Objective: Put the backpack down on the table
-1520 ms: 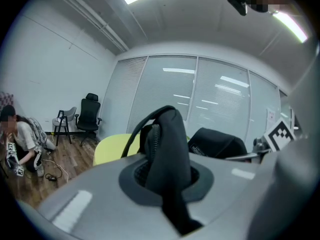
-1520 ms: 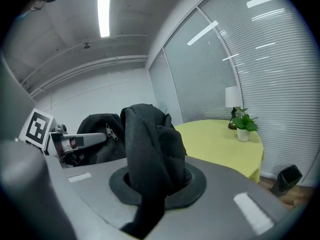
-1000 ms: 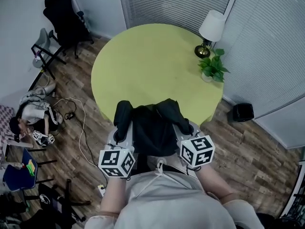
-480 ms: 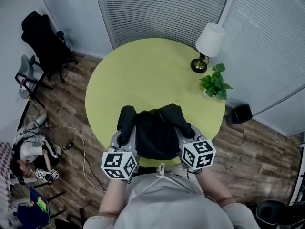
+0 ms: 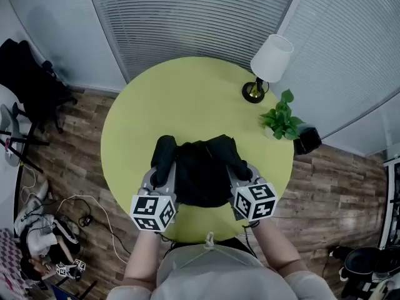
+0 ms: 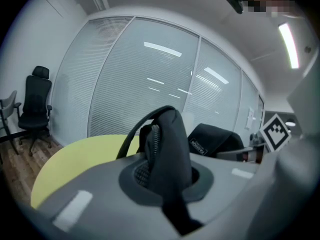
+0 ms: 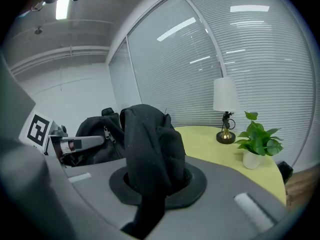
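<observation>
The backpack (image 5: pixel 201 170) is black, soft fabric with zips and padded straps. It hangs between the two claws above the near edge of the round yellow-green bench (image 5: pixel 187 92); whether its bottom already touches the top cannot be told. It looks limp, not stiff, so it will likely sag and slump once it is let down, and it seems light enough to carry by its straps, which are the sensible place to hold it. The left claw (image 6: pixel 167 179) is pressed together on one shoulder strap (image 6: pixel 167 139), and the right claw (image 7: pixel 155 181) is pinching a bunched fold of black strap fabric (image 7: pixel 147 139). A table lamp (image 5: pixel 267 64) and a potted plant (image 5: pixel 282 120) stand by the bench's far right edge, well apart from the bag.
</observation>
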Demonstrator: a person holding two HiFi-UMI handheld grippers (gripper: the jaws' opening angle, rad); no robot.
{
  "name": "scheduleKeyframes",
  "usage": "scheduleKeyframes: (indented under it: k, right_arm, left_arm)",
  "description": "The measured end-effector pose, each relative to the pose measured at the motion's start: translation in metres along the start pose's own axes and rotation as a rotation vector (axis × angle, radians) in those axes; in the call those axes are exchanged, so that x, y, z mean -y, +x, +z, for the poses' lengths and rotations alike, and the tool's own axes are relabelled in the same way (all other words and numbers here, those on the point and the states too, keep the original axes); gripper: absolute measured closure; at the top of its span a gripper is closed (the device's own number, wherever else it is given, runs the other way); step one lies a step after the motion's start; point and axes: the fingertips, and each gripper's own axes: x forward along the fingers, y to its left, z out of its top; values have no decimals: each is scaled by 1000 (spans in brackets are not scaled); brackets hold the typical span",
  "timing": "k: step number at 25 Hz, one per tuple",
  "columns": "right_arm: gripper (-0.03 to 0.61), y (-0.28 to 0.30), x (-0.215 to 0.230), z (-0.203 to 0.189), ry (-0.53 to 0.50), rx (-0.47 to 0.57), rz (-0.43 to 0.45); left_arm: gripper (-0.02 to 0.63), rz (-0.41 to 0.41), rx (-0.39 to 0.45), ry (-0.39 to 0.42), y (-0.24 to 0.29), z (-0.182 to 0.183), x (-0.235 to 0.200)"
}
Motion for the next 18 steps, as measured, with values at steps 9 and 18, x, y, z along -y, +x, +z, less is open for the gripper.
scheduleKeyframes:
  k: [9, 18]
  right_arm:
    - [538, 54, 36, 4, -6, -15, -95]
    - [537, 75, 57, 0, -9, -8, -122]
  left_arm:
    - [588, -62, -18, -4, 71, -7, -27]
    - [586, -91, 1, 13, 96, -5, -28]
